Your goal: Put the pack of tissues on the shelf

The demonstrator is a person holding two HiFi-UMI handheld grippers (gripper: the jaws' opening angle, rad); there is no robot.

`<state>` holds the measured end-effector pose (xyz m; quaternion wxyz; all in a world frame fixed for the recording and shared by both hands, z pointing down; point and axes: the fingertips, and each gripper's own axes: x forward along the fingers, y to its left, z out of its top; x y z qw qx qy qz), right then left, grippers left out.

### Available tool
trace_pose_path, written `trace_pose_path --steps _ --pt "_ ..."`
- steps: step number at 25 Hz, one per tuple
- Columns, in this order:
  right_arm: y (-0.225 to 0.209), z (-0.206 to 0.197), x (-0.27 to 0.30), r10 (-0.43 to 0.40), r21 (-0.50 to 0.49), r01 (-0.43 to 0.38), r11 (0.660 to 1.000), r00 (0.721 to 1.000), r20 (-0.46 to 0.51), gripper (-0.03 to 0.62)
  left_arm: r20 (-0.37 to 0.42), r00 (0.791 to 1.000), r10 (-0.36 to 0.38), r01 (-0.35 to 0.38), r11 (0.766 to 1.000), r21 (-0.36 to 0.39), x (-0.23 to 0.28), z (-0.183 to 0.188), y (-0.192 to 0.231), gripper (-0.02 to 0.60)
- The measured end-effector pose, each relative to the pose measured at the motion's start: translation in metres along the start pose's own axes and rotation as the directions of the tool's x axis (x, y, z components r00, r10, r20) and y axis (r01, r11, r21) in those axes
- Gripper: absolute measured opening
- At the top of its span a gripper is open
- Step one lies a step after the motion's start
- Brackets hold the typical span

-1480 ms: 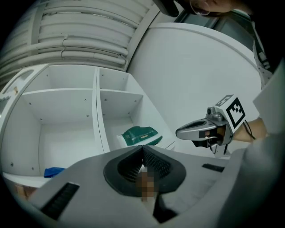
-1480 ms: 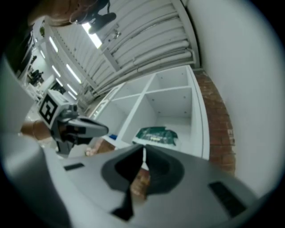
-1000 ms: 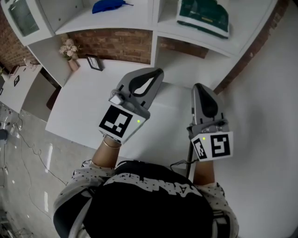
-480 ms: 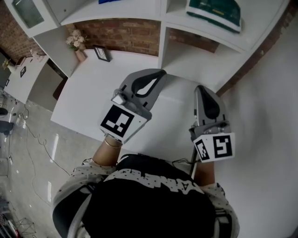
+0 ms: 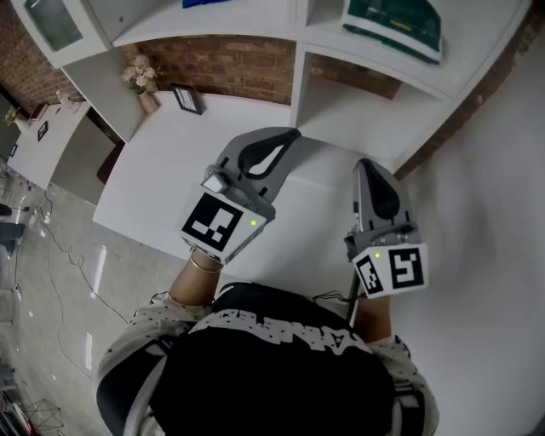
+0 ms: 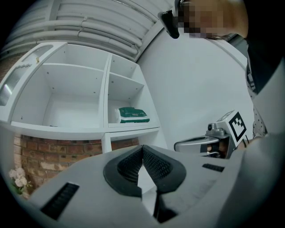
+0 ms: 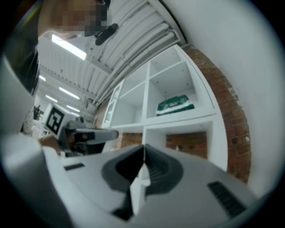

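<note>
The green pack of tissues (image 5: pixel 393 24) lies on the white shelf (image 5: pixel 375 60), in its right compartment; it also shows in the left gripper view as the tissue pack (image 6: pixel 132 115) and in the right gripper view as the tissue pack (image 7: pixel 175 105). My left gripper (image 5: pixel 293 134) hovers over the white desk (image 5: pixel 170 170), shut and empty. My right gripper (image 5: pixel 365 162) sits beside it, lower right, also shut with nothing between its jaws. Both are well below and apart from the pack.
A small vase of flowers (image 5: pixel 140 81) and a picture frame (image 5: pixel 187 99) stand at the desk's back left by the brick wall (image 5: pixel 230 64). A blue object (image 5: pixel 204 2) lies in the shelf's left compartment. A white wall (image 5: pixel 494 196) rises at the right.
The view has shifted so the shelf and desk sit slightly further up and right than a second ago. Both grippers hold nearly the same pose.
</note>
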<state>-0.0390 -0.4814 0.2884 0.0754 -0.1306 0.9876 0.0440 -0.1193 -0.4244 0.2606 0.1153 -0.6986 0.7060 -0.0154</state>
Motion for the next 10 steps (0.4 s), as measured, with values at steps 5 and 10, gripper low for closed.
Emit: trace_pose_path --steps 5,10 --pt "0.0 0.0 0.0003 -0.003 0.002 0.003 1.0 1.0 0.001 0.032 0.001 1.0 0.005 -0.005 1.0 -0.008 -0.0013 -0.0005 0.0026 0.037" --pt "0.0013 0.0013 -0.0001 -0.008 0.0 0.008 1.0 1.0 0.001 0.032 0.0 1.0 0.003 -0.003 1.0 -0.012 -0.0028 -0.0008 0.0036 0.037"
